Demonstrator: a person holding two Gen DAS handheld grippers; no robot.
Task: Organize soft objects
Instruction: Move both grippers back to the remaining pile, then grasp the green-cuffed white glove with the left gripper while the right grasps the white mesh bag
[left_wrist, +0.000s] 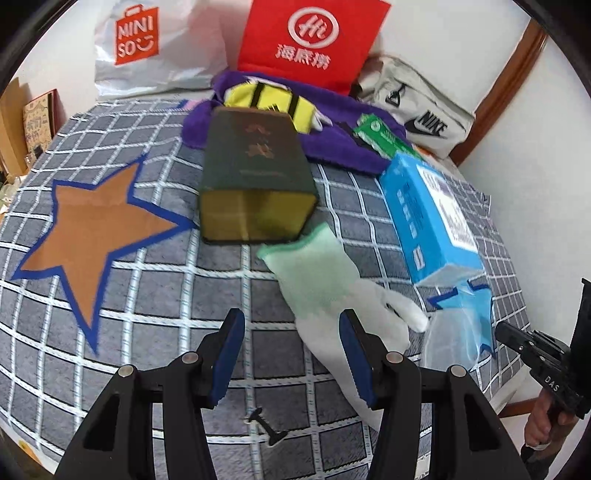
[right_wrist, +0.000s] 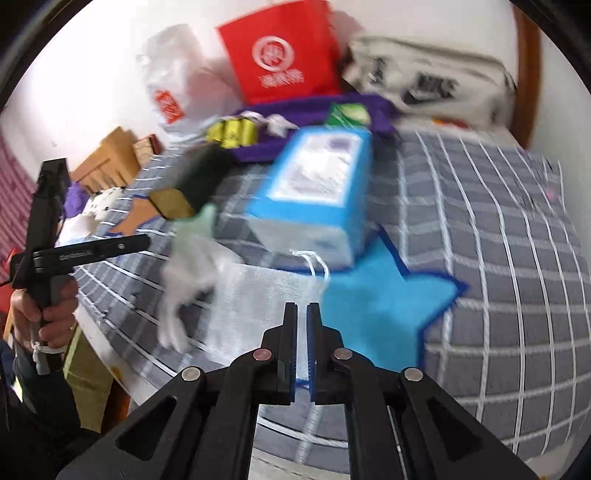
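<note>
A white knitted glove with a green cuff (left_wrist: 332, 291) lies on the grey checked bedspread (left_wrist: 147, 295), its fingers pointing right. My left gripper (left_wrist: 291, 325) is open just above the spread, its right finger touching the glove's near side. The glove shows blurred in the right wrist view (right_wrist: 184, 273). My right gripper (right_wrist: 302, 310) is shut on a sheer white mesh drawstring bag (right_wrist: 258, 295) that lies over the blue star patch (right_wrist: 373, 306). The mesh bag also shows in the left wrist view (left_wrist: 450, 339).
A dark green box (left_wrist: 255, 177) and a blue box (left_wrist: 428, 218) lie on the bed. Behind them are a purple towel (left_wrist: 340, 140), a yellow item (left_wrist: 269, 101), a small green box (left_wrist: 384, 138), a red bag (left_wrist: 310, 40), a Miniso bag (left_wrist: 147, 44) and a Nike pouch (left_wrist: 417, 107).
</note>
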